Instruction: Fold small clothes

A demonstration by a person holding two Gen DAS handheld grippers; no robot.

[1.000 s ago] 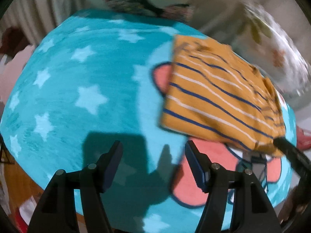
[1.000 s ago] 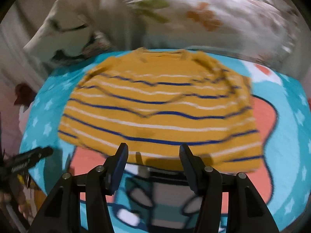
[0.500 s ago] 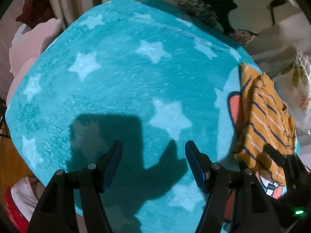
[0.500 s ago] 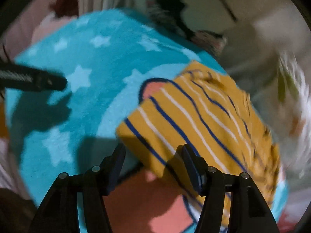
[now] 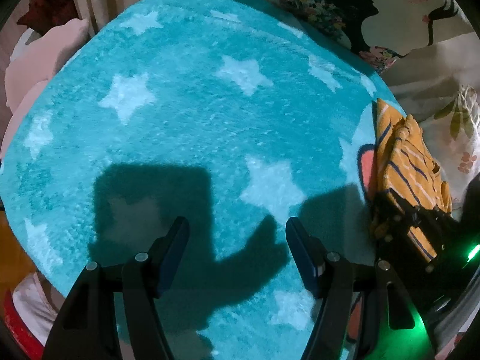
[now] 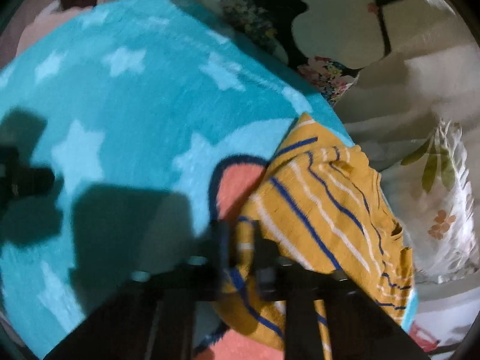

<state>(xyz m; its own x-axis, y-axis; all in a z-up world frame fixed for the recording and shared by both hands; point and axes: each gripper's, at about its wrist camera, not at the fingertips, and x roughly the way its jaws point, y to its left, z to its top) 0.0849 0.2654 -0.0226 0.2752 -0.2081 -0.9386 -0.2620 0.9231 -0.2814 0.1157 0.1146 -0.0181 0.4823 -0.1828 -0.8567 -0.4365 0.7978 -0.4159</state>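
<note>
A folded mustard-yellow shirt with blue and white stripes [image 6: 324,207] lies near the right edge of a turquoise star blanket [image 6: 126,114]. My right gripper [image 6: 241,240] is shut on the shirt's near corner, and cloth bunches between its fingers. In the left wrist view the shirt [image 5: 405,162] is at the far right, with the right gripper [image 5: 399,210] on its near edge. My left gripper [image 5: 237,237] is open and empty above bare blanket [image 5: 186,114], well left of the shirt.
Floral pillows and cream bedding [image 6: 390,69] lie beyond the blanket's far and right edges. A pink cushion [image 5: 39,57] sits at the left by a curtain. The blanket has a coral cartoon patch [image 6: 240,186] under the shirt.
My right gripper has swung to the shirt's near corner and closed on it. My left gripper has moved left, away from the shirt, and stayed open.
</note>
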